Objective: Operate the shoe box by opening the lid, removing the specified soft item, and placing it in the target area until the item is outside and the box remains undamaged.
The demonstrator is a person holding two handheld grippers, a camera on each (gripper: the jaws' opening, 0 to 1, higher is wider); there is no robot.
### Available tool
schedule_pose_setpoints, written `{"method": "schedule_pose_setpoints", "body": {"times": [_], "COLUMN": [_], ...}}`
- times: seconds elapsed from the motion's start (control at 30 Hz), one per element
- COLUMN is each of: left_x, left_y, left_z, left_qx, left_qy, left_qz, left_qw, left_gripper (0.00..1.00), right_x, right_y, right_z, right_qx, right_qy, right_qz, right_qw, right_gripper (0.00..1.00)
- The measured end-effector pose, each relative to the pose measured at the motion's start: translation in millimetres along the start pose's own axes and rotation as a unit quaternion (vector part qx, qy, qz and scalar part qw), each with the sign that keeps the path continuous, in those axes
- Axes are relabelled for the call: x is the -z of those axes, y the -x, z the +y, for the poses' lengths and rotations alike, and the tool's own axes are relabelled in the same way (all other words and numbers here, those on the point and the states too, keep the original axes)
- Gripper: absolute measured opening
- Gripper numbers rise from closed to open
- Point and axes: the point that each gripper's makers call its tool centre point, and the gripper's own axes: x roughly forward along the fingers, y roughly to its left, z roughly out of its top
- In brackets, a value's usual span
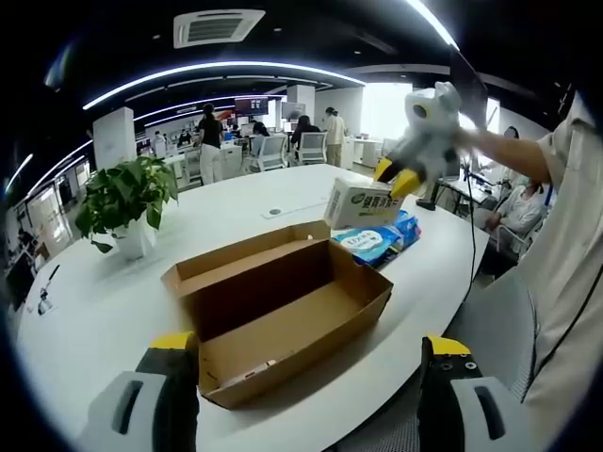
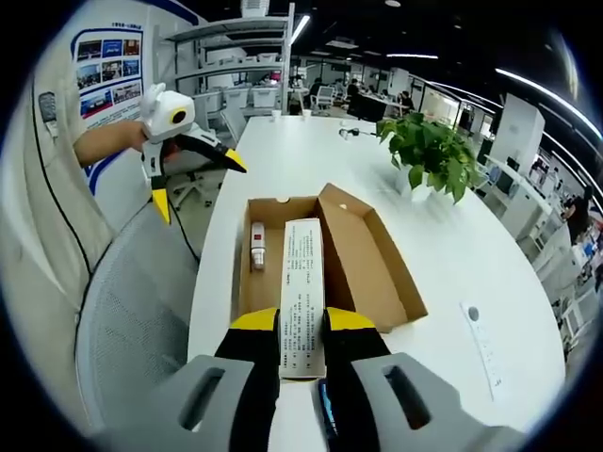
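Here, the right gripper (image 2: 301,325) pinches a white tissue pack (image 2: 302,297) at frame centre above the open shoe box (image 2: 377,259); the left gripper (image 1: 306,363) gapes empty (lower frame). A loose pinch could drop it back inside.

Open-plan office. A long white table (image 1: 113,311) carries a potted plant (image 1: 127,202); in the far background people (image 1: 209,141) stand among desks and office chairs (image 1: 311,146) under curved ceiling light strips (image 1: 217,71). A ceiling air vent (image 1: 219,26), shelving (image 2: 245,56) and a wall poster (image 2: 108,71) are visible.
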Motion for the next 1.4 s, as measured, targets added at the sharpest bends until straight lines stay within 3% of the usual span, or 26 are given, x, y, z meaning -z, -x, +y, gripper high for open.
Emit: {"method": "schedule_pose_setpoints", "body": {"times": [0.5, 1.4], "left_x": [0.5, 3.7], "left_y": [0, -5], "left_z": [-0.2, 7.3], "left_qx": [-0.003, -0.009], "left_qy": [0.002, 0.012], "left_qz": [0.006, 0.017], "left_qw": [1.0000, 0.9998], "left_gripper": [1.00, 1.00], "right_x": [34.4, 91.3], "right_y": [38, 73], "right_z": [-29, -76], "right_qx": [0.019, 0.035], "right_qy": [-0.005, -0.015], "right_qz": [0.030, 0.072], "right_qw": [0.9994, 0.9966], "right_gripper": [0.14, 0.14]}}
